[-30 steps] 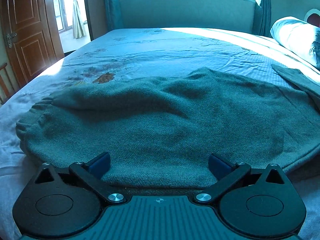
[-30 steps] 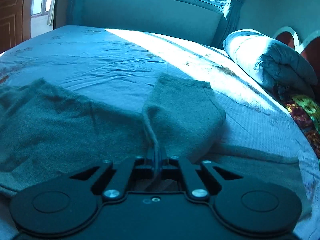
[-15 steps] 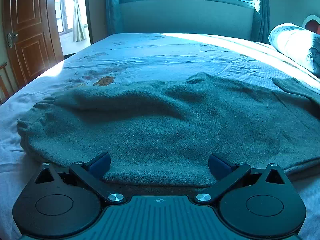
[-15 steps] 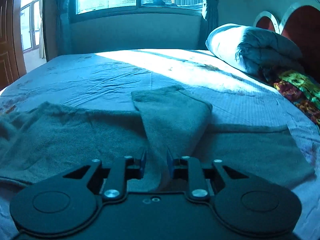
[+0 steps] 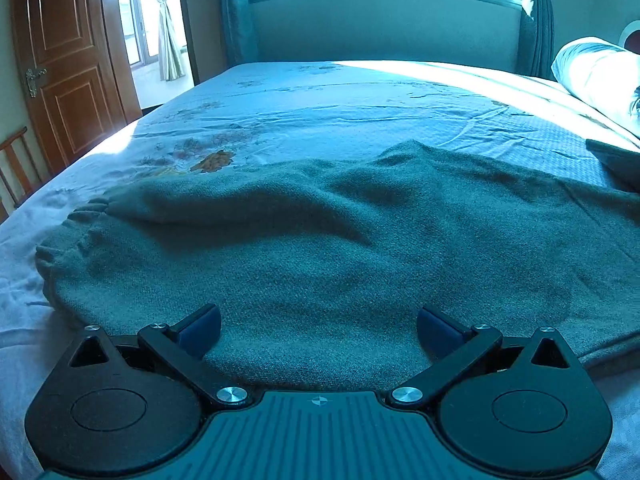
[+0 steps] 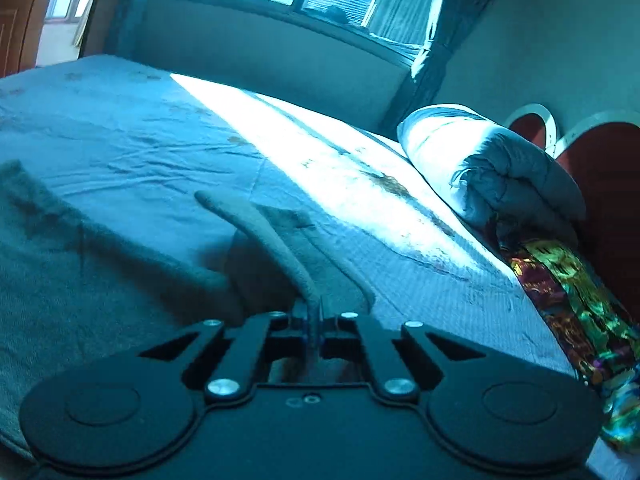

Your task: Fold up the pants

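Right wrist alone shows the right gripper (image 6: 313,322) pinching the pants (image 6: 276,240).

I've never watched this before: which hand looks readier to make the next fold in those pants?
The right. The right gripper has its jaws shut on a raised strip of the pants, ready to carry it over. The left gripper hovers at the pants' near edge, jaws wide open, holding nothing.

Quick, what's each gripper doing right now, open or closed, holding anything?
Left gripper: open, holding nothing, fingers spread above the pants.
Right gripper: closed, pinching a raised edge of the pants.
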`<state>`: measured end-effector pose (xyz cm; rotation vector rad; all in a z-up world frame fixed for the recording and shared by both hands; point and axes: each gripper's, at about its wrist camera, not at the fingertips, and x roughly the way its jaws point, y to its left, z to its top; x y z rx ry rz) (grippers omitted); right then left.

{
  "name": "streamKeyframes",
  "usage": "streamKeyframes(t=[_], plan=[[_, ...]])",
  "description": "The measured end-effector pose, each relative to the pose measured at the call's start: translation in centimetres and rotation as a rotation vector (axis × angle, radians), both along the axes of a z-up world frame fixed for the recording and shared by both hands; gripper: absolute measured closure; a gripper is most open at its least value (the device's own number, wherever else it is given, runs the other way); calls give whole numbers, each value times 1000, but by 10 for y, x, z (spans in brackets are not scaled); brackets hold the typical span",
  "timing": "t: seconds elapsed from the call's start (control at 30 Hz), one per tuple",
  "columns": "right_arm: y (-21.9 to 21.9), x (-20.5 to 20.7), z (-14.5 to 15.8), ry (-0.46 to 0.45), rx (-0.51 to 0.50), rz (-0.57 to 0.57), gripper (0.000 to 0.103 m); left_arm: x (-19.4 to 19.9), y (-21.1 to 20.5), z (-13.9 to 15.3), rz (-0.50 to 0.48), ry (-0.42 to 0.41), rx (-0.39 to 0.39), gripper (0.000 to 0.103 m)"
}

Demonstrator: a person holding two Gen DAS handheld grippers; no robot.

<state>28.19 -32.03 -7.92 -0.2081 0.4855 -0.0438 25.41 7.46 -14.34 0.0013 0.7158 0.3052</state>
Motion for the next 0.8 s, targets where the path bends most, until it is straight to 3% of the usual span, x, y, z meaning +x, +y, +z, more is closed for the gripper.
streamKeyframes(t=[0.1, 0.17, 0.2, 0.23, 0.27, 0.3, 0.37, 0.5, 0.6, 0.67, 0.8], plan=[[-70, -37, 5, -47, 375, -88, 103, -3, -2, 0, -11, -4, 8, 0], [-107, -51, -12, -16, 589, -154, 102, -4, -4, 1, -20, -4, 12, 0], [-124, -52, -29, 28, 671, -202, 89, -4, -3, 2, -25, -2, 9, 0], [-134, -45, -47, 119, 681, -246, 82, -4, -4, 3, -27, 2, 8, 0], [-141, -41, -63, 189, 692, -253, 83, -4, -3, 3, -33, 7, 10, 0], [-143, -46, -64, 165, 702, -231, 81, -4, -4, 4, -39, 12, 13, 0], [-131, -53, -53, 146, 580, -196, 69, -5, -3, 5, -43, 13, 13, 0], [-75, -61, -30, 84, 185, -33, 60, -5, -5, 4, -35, 11, 10, 0], [-29, -63, -26, 4, -126, 92, 58, -5, -6, 3, -34, 8, 12, 0], [-4, -59, -29, 20, -219, 216, 60, -6, -6, 3, -38, 7, 10, 0], [30, -43, -44, 66, -313, 303, 64, -7, -3, 5, -39, 5, -9, 0]])
